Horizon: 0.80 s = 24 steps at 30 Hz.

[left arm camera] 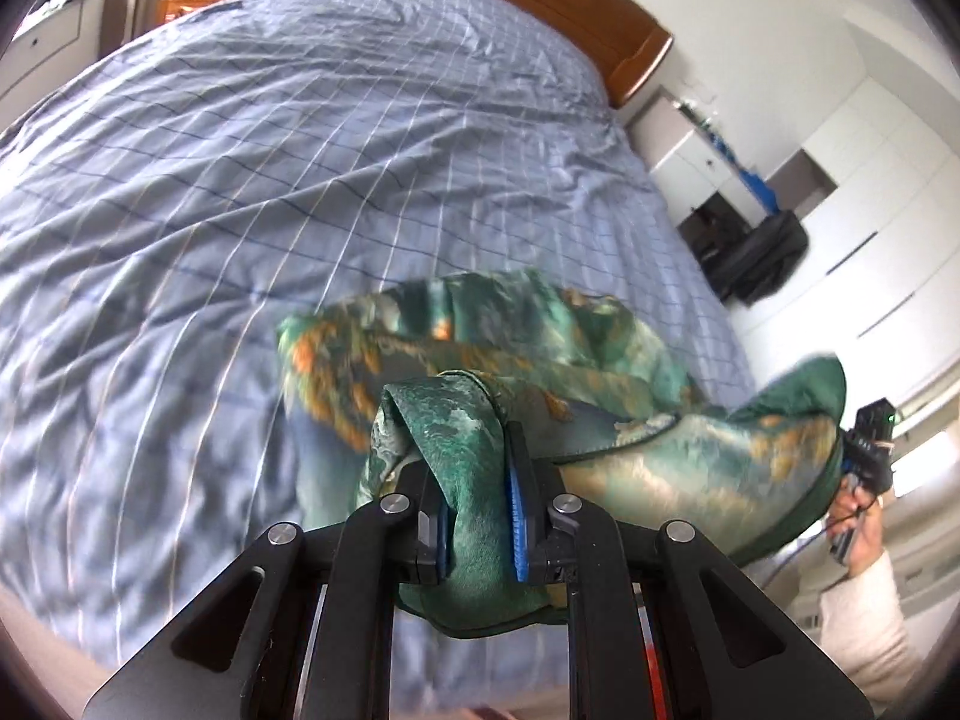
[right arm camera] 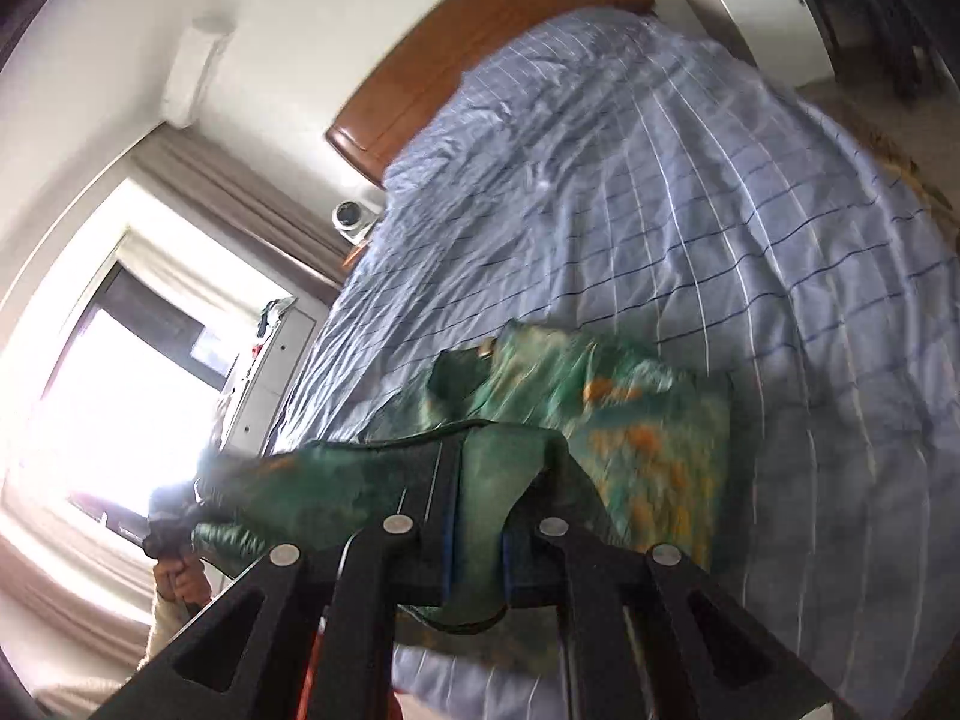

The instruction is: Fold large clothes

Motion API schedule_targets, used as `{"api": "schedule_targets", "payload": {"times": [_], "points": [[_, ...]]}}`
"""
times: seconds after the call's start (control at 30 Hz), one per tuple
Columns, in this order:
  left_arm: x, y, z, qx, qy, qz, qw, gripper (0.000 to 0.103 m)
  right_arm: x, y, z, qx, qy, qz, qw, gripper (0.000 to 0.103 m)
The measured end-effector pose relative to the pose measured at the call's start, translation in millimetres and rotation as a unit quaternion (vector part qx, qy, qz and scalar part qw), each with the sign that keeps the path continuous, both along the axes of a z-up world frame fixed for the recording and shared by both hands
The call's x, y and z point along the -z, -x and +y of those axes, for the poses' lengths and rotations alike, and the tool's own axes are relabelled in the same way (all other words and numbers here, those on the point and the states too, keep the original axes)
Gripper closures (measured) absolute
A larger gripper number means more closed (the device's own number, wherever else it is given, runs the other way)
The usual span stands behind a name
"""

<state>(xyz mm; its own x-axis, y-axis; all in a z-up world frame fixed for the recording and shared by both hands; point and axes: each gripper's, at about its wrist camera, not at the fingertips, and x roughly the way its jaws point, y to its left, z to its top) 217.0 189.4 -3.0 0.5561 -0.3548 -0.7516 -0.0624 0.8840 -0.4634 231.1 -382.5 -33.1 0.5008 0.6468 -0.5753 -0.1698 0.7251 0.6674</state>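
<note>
- My left hand-held gripper (left arm camera: pixel 480 480) is clamped on a bunched edge of the green patterned garment (left arm camera: pixel 690 462); the cloth rises between its blue pads (left arm camera: pixel 517 516);
- My right hand-held gripper (right arm camera: pixel 477 546) is likewise closed on a gathered green fold, which fills the gap between its jaws;
- The garment spans from one hand-held gripper to the other, so its long axis runs sideways between them; the held edge looks fairly taut, while the rest sags ahead of both onto the blue checked bed (left arm camera: pixel 300 150);
- The loose printed part lies just beyond and below the fingertips, touching the bed;
- I judge the next move turns on that forward drape: both hands are equally near the held edge, and must travel together over the bed, or the fold will skew;
- Motion blur hides the far hem.
</note>
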Motion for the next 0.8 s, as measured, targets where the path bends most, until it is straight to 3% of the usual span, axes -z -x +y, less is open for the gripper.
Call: {"api": "schedule_targets", "payload": {"times": [0.17,0.27,0.37,0.43,0.47,0.5,0.53,0.57,0.63,0.7,0.8], "points": [[37,-34,-2,-0.011,0.005,0.023,0.9997,0.087,50,-47,8,0.016,0.013,0.046,0.999,0.092],[52,-45,1,-0.019,0.010,0.031,0.9993,0.076,73,-60,9,0.029,0.017,0.065,0.997,0.092],[57,-51,12,-0.028,0.047,0.040,0.9977,0.064,92,-70,5,0.046,-0.012,0.099,0.994,0.090],[50,-51,25,-0.043,0.076,0.032,0.9957,0.043,105,-77,-1,0.062,-0.045,0.132,0.988,0.075],[44,-48,32,-0.057,0.080,0.018,0.9950,0.021,111,-79,-5,0.070,-0.073,0.148,0.984,0.066],[36,-43,41,-0.072,0.086,-0.002,0.9937,0.009,115,-81,-10,0.081,-0.108,0.157,0.978,0.046],[30,-38,50,-0.083,0.097,-0.019,0.9916,0.008,114,-79,-14,0.090,-0.131,0.157,0.975,0.022],[25,-35,58,-0.085,0.109,-0.028,0.9900,0.008,111,-78,-19,0.102,-0.157,0.150,0.971,0.016],[20,-26,67,-0.073,0.116,-0.034,0.9900,0.007,98,-74,-30,0.122,-0.168,0.127,0.970,0.013],[21,-19,62,-0.043,0.085,-0.034,0.9949,0.005,85,-72,-32,0.121,-0.144,0.109,0.976,0.013],[40,-24,31,0.004,0.012,-0.008,0.9999,0.005,66,-66,-15,0.072,-0.052,0.072,0.993,0.013]]}}
